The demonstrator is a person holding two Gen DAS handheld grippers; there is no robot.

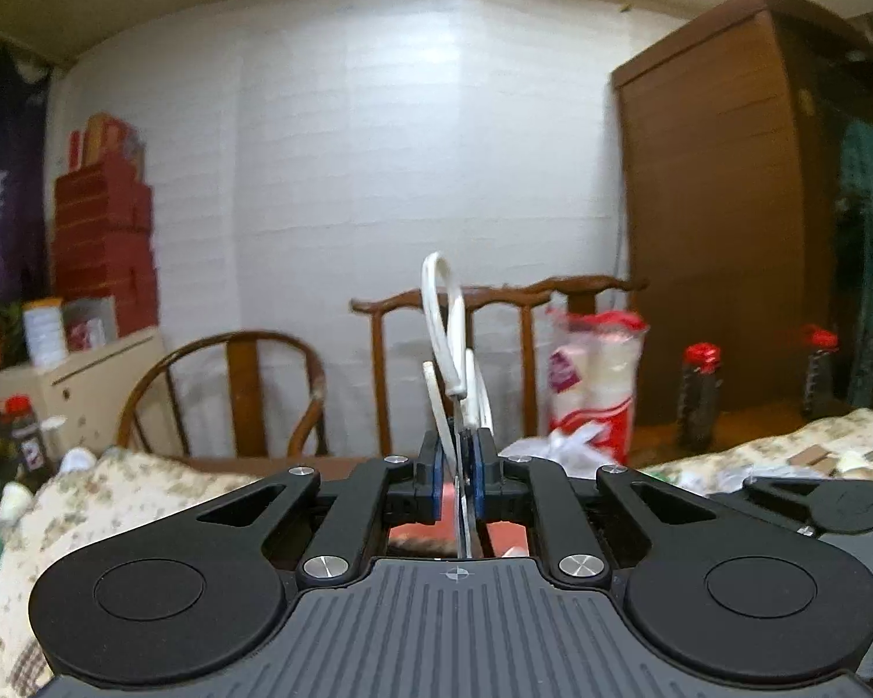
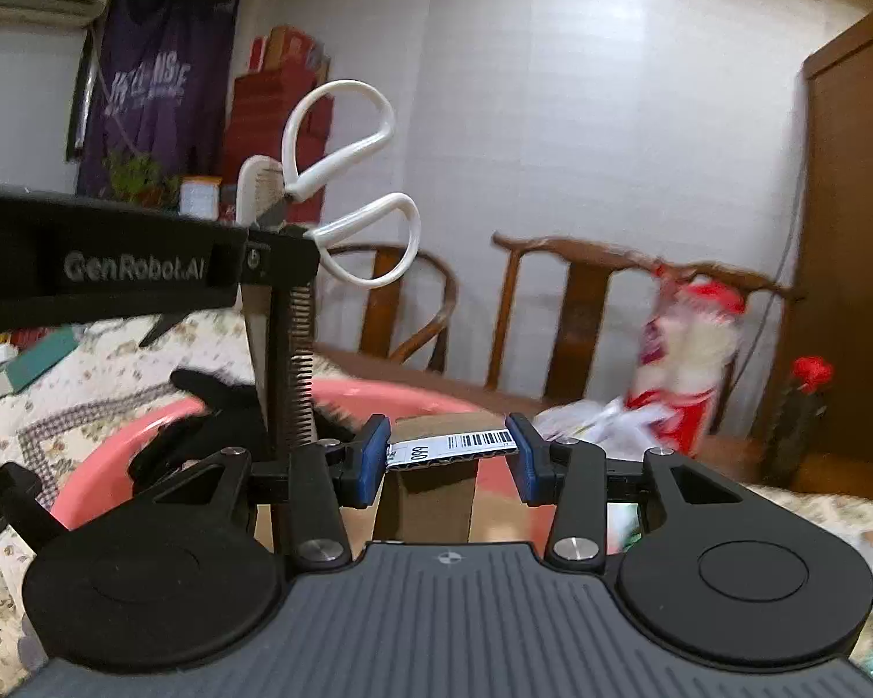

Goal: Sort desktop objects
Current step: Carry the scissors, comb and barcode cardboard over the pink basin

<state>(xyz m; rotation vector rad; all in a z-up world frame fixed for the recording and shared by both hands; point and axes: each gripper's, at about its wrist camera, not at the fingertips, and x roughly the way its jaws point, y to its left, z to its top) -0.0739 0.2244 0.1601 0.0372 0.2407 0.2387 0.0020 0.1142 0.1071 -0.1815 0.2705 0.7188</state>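
Scissors: white-handled steel scissors (image 2: pixel 343 174) with a black comb (image 2: pixel 297 360), held upright, blades down, over the pink plastic basin (image 2: pixel 116 436).
Left gripper (image 1: pixel 458 477): fingers clamped on the blades.
Right gripper (image 2: pixel 453 456): fingers pinching a barcoded brown cardboard box (image 2: pixel 436 465) above the basin.
Surroundings: floral-cloth tabletop (image 2: pixel 87 372), wooden chairs (image 2: pixel 582 302) behind.

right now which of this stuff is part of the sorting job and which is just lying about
In the job:
- scissors and comb, clamped together in the left gripper
- cardboard piece in the right gripper
- pink basin below

Lying about:
- wooden chairs
- red and white bag
- dark bottles
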